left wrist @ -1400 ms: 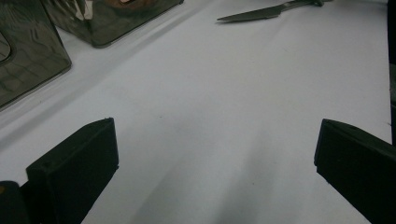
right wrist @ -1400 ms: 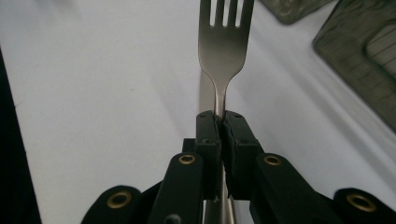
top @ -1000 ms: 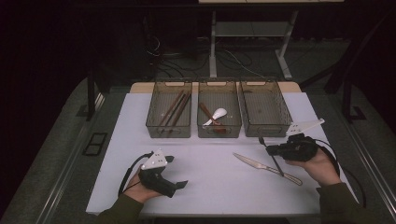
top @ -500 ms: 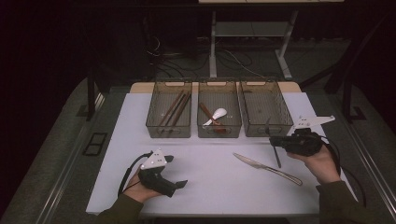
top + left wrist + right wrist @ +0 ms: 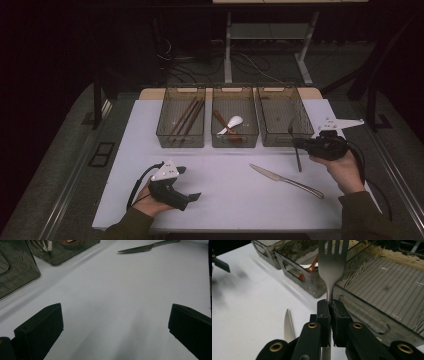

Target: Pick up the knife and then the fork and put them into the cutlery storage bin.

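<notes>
Fork [image 5: 333,263]: clamped at its neck in the right gripper [image 5: 329,305], tines pointing away from the hand; in the high view it hangs lifted above the white table [image 5: 220,200], its head at the near edge of the right-hand bin [image 5: 280,116].
Right gripper: jaws pinched tight on the fork's neck (the pads meet around the metal), held in the person's right hand [image 5: 344,171] just in front of that bin.
Left gripper [image 5: 191,193]: jaws spread wide with nothing between them, resting low at the near left of the table.
Table knife [image 5: 286,180]: flat on the table, between the two grippers, apart from both.
Left bin [image 5: 181,118]: holds brown chopsticks.
Middle bin [image 5: 234,117]: holds a white spoon [image 5: 233,122] over reddish-brown utensils.
</notes>
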`<state>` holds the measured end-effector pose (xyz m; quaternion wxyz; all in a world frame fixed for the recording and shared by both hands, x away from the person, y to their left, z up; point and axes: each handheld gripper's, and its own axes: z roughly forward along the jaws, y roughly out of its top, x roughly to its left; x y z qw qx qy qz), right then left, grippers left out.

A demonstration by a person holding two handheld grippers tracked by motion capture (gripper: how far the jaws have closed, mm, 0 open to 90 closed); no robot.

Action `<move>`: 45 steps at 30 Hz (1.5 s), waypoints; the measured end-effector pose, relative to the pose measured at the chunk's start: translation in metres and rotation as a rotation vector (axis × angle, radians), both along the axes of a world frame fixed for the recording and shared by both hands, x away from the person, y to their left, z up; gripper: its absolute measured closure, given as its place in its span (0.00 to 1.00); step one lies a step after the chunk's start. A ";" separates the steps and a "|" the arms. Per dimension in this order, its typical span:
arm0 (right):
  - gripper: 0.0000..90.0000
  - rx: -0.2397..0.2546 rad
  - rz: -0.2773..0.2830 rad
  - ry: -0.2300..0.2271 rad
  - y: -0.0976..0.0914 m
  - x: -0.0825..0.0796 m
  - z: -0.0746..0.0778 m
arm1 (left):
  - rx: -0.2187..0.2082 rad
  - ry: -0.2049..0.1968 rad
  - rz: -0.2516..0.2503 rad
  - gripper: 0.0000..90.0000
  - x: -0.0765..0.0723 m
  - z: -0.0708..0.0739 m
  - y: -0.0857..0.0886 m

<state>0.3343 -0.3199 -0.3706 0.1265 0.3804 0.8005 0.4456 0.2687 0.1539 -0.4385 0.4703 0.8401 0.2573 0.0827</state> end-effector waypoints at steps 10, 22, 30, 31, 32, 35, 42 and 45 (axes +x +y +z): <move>0.95 0.009 -0.054 -0.047 -0.004 0.012 0.012 | 0.001 0.002 0.000 0.00 0.000 0.000 0.000; 0.95 0.059 -0.118 -0.100 -0.010 0.030 0.032 | -0.001 0.007 -0.004 0.00 0.001 -0.001 -0.001; 0.95 0.065 -0.159 -0.108 -0.012 0.047 0.047 | 0.000 0.013 -0.006 0.00 0.002 -0.002 -0.002; 0.95 0.065 -0.164 -0.111 -0.012 0.049 0.049 | 0.001 0.012 -0.006 0.00 0.001 -0.002 -0.002; 0.95 0.068 -0.165 -0.110 -0.012 0.051 0.051 | -0.001 0.012 -0.006 0.00 0.001 -0.002 -0.002; 0.95 0.061 -0.176 -0.108 -0.014 0.061 0.056 | 0.000 0.011 -0.008 0.00 0.000 -0.002 -0.002; 0.95 0.048 -0.220 -0.108 -0.016 0.082 0.061 | -0.012 0.009 -0.013 0.00 0.001 -0.001 -0.002; 0.95 0.043 -0.233 -0.106 -0.016 0.090 0.056 | -0.012 0.008 -0.010 0.00 0.001 -0.001 -0.001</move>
